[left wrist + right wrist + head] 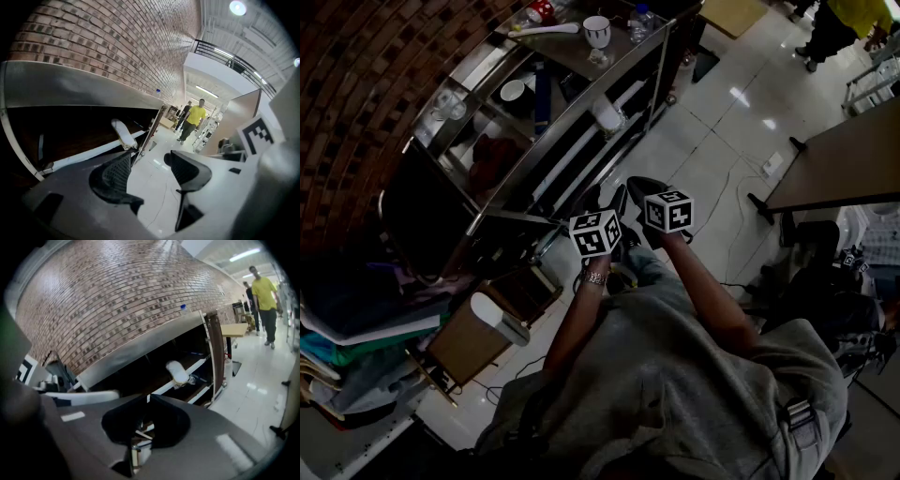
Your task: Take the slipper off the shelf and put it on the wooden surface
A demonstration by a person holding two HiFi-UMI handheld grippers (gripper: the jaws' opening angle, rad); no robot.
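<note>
Two hand-held grippers show in the head view, side by side and low before the metal shelf (pixel 581 105): left hand-held gripper (pixel 607 202), right hand-held gripper (pixel 645 190), each with its marker cube facing up. White slipper (pixel 607 116) sits on a lower tier of the shelf, well apart from both. A cup (pixel 597 30) stands on the shelf top. Lower left, a brown worktop (pixel 464 349) carries a pale rounded item (pixel 495 313); what it is, cannot tell. Brick wall (pixel 356 84) behind the shelf.

Left gripper view: left hand-held gripper (pixel 147 161) released, jaws spread, only pale floor (pixel 154 187) between them. Slipper (pixel 123 132) up ahead, lying across a white rail of the shelf (pixel 70 89), not touching the jaws. A person in a yellow top (pixel 194 117) stands far down the hall.

Right gripper view: right hand-held gripper (pixel 146 399) clenched, jaw tips meeting, nothing clamped. Slipper (pixel 178 372) on the shelf (pixel 140 345) beyond the jaws, near the brown end post (pixel 216 352). Yellow-topped person (pixel 265 296) at far right.
</note>
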